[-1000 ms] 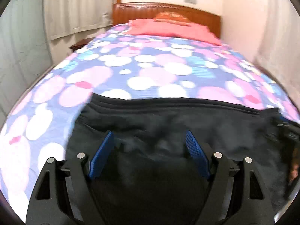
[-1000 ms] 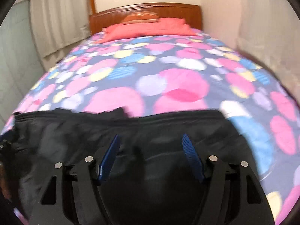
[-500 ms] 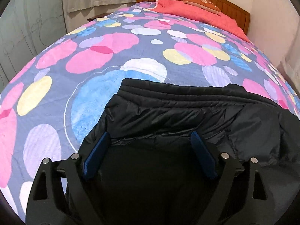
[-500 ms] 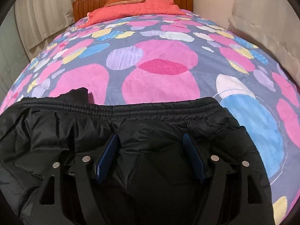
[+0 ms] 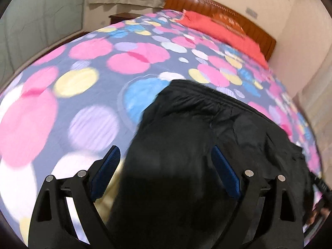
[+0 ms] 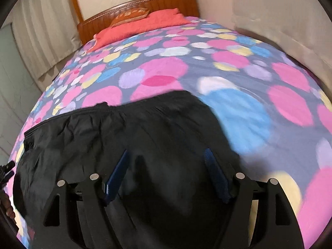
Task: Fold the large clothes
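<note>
A large black padded garment (image 5: 207,137) lies across the near end of the bed, its gathered elastic hem (image 5: 207,92) facing the headboard. It also shows in the right wrist view (image 6: 134,141). My left gripper (image 5: 166,157) is open over the garment's left part; its left blue pad (image 5: 108,168) hangs past the garment's left edge over the bedspread. My right gripper (image 6: 166,161) is open over the garment's right part, with nothing between its pads. Both views are motion-blurred.
The bed has a spotted pink, blue and yellow bedspread (image 5: 83,83), red pillows (image 6: 141,25) and a wooden headboard (image 6: 166,2). Curtains (image 6: 45,33) hang at the left. A wall (image 6: 280,20) runs close along the right side. The other gripper shows at the edge (image 6: 6,172).
Both grippers have drawn apart toward the garment's outer edges and tilted. Both stayed open. The garment lies as it did half a second ago.
</note>
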Motion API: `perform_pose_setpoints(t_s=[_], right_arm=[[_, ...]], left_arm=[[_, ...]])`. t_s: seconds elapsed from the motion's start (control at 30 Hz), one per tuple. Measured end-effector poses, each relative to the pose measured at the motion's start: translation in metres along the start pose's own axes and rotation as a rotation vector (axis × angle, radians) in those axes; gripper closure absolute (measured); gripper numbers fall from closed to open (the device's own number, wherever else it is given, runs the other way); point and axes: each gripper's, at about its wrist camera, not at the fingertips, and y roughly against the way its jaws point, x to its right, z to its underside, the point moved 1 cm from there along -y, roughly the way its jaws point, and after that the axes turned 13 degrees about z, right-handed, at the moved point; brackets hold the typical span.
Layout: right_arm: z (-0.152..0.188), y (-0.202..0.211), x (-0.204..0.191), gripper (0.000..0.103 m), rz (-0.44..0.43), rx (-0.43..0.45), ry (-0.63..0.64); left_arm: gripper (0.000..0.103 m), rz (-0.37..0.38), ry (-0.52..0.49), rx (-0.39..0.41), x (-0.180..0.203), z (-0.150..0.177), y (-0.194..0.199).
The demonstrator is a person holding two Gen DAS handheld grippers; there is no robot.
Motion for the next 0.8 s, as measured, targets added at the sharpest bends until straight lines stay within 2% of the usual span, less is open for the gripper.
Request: perform_pose_setpoints(t_s=[0.17, 0.3, 0.37, 0.43, 0.5, 0.57, 0.63, 0.67, 0.7, 0.73, 0.8], right_arm=[[0.053, 0.030, 0.071, 0.029, 0.024, -0.035, -0.166], [0.093, 0.029, 0.099, 0.029, -0.069, -0.110, -0.310], [0.107, 0.024, 0.099, 0.029, -0.131, -0.144, -0.368], [0.113, 0.021, 0.092, 0.028, -0.149, -0.147, -0.394], [0.111, 0.021, 0.079, 0.028, -0.152, -0.134, -0.377], [0.109, 0.013, 0.065, 0.028, -0.204, -0.170, -0.383], [0.106, 0.010, 0.052, 0.028, -0.212, -0.168, -0.367], [0.106, 0.009, 0.048, 0.027, -0.201, -0.162, -0.358], [0.104, 0.006, 0.043, 0.029, -0.178, -0.145, -0.360], [0.104, 0.003, 0.043, 0.030, -0.165, -0.134, -0.371], [0.104, 0.003, 0.044, 0.050, -0.144, -0.110, -0.395]], left_arm=[[0.014, 0.051, 0.104, -0.005, -0.026, 0.056, 0.040], [0.011, 0.146, 0.191, -0.052, -0.037, 0.095, 0.047], [0.010, 0.158, 0.188, -0.040, -0.037, 0.102, 0.044], [0.007, 0.161, 0.186, -0.025, -0.034, 0.099, 0.041], [0.007, 0.178, 0.210, -0.013, -0.033, 0.095, 0.035], [0.007, 0.189, 0.236, -0.009, -0.033, 0.090, 0.026], [0.007, 0.187, 0.245, -0.002, -0.033, 0.087, 0.020], [0.011, 0.175, 0.253, 0.004, -0.034, 0.086, 0.017], [0.027, 0.147, 0.255, 0.012, -0.034, 0.086, 0.016], [0.035, 0.123, 0.255, 0.014, -0.033, 0.085, 0.014], [0.058, 0.148, 0.261, 0.019, -0.033, 0.084, 0.013]])
